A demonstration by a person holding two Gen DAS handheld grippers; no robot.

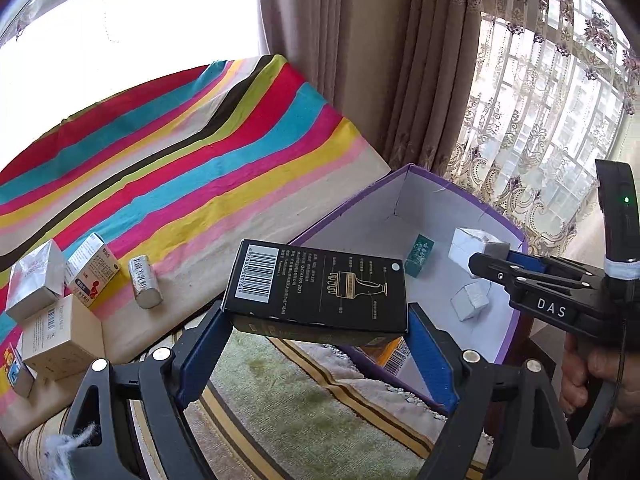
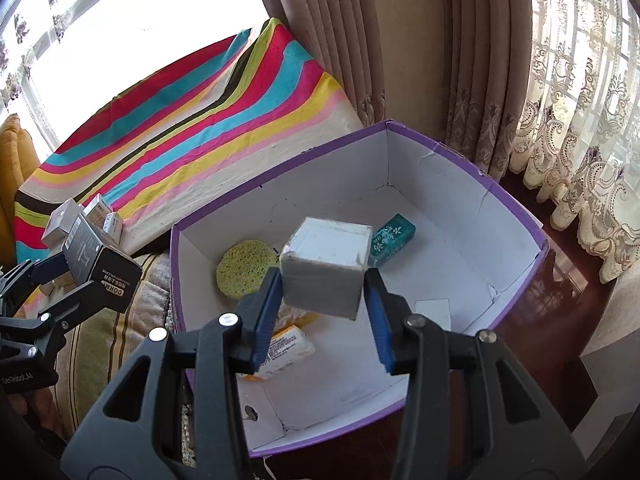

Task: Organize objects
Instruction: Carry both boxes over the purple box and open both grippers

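My left gripper is shut on a black carton with a barcode, held in the air over the rug just left of the purple storage box. In the right wrist view that same black carton hangs left of the purple box's wall. My right gripper is shut on a white and grey cube-shaped box above the purple box's white inside. The left wrist view shows this cube box at the tips of the right gripper.
Inside the purple box lie a teal packet, a yellow-green sponge, a white and orange packet and a small white box. On the striped cloth stand several small cartons and a silver roll. Curtains hang behind.
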